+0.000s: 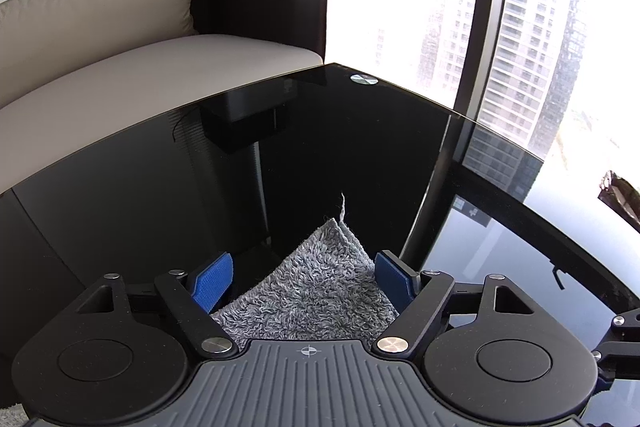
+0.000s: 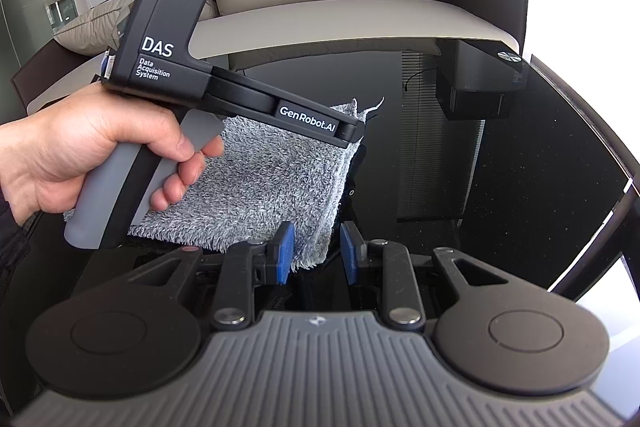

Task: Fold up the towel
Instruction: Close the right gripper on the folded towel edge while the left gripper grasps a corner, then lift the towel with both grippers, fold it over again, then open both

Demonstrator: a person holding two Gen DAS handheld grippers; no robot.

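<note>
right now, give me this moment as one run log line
task: fold towel | towel: folded, flat on black glass table | left gripper: open over far corner | right gripper: open at near corner

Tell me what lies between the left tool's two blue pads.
A corner of the grey towel lies between the left tool pads, seen in the left wrist view.

The glass table (image 1: 160, 187) is lying bare ahead of and to the left of the towel (image 1: 316, 291), offering free passage. A metal disc (image 1: 363, 79) is sitting at the far corner. The sofa (image 1: 120, 67) is bordering the far edge. In the right view, the left gripper (image 2: 356, 163) is blocking access over the towel.
</note>
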